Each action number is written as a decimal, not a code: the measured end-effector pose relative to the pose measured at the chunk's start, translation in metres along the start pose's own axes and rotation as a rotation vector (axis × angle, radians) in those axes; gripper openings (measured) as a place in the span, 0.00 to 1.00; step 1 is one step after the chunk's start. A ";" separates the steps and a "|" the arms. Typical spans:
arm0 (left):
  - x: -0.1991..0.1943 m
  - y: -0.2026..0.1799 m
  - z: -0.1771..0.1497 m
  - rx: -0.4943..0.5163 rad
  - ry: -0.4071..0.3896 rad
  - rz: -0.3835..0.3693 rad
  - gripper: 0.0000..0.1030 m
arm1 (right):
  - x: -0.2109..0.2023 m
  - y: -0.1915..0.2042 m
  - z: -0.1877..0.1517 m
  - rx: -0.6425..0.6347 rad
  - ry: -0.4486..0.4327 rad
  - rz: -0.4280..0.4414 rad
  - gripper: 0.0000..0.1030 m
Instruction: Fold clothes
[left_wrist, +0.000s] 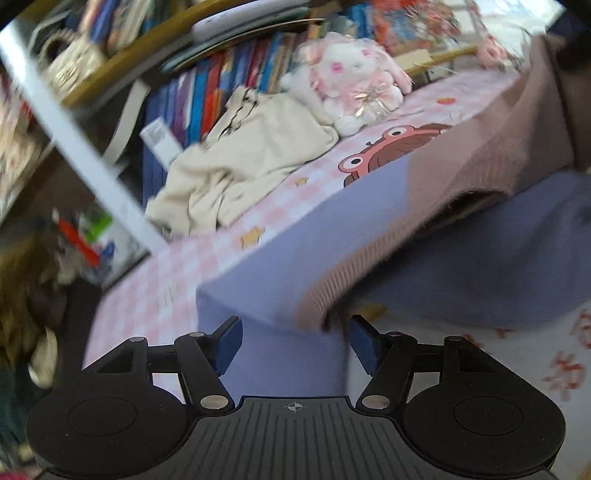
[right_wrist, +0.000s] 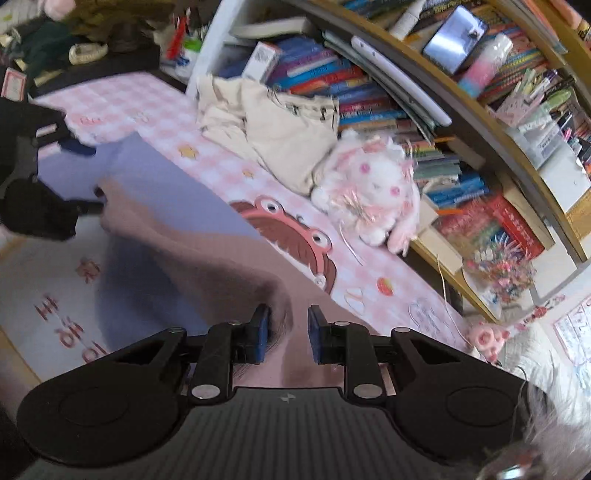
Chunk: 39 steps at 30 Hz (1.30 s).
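Pink-checked cloth covers the bed (right_wrist: 122, 99), and across it lies the garment I am folding: a two-tone knit sweater (left_wrist: 295, 236), lavender-blue over most of its body with a dusty mauve-pink part lying over it. It stretches between my two tools, its long axis running from the left gripper (left_wrist: 294, 345) to the right gripper (right_wrist: 289, 334), so each hand is at one end and neither has to reach across.

In the left wrist view the lavender fabric rises straight ahead of my fingers and fills the gap between them, with the ribbed mauve hem (left_wrist: 325, 295) just beyond the right-hand pad. The jaws stand fairly wide there; the cloth is between them, but I cannot tell whether the pads actually pinch it.

In the right wrist view the mauve knit bunches up into a ridge directly between my blue pads (right_wrist: 260, 332), which stand narrow around it, so I judge this hand has the fabric clamped. The sweater looks soft, thick and floppy, part of it lifted off the bed, and the blur suggests it is in motion.

A cream garment (right_wrist: 273, 122) lies crumpled near the bookshelf, beside a white-and-pink plush toy (right_wrist: 373, 188), well apart from the sweater.
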<state>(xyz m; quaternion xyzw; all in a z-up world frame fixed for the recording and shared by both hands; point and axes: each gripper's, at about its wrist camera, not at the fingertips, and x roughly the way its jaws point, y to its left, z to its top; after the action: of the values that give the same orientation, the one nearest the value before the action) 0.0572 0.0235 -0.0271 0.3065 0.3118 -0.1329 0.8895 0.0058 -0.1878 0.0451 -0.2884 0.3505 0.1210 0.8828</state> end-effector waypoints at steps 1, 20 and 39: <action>0.008 -0.001 0.002 0.013 0.015 -0.004 0.63 | 0.003 -0.002 -0.001 0.002 0.012 0.008 0.21; -0.013 0.035 0.006 -0.294 -0.131 -0.117 0.10 | -0.004 0.004 -0.012 -0.096 0.087 -0.024 0.08; -0.211 0.206 -0.064 -0.859 -0.501 0.214 0.06 | -0.154 0.004 0.058 0.183 -0.330 0.948 0.06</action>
<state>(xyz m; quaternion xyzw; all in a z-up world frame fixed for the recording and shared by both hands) -0.0477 0.2333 0.1624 -0.0983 0.0821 0.0297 0.9913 -0.0764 -0.1517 0.1835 0.0039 0.3077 0.5210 0.7962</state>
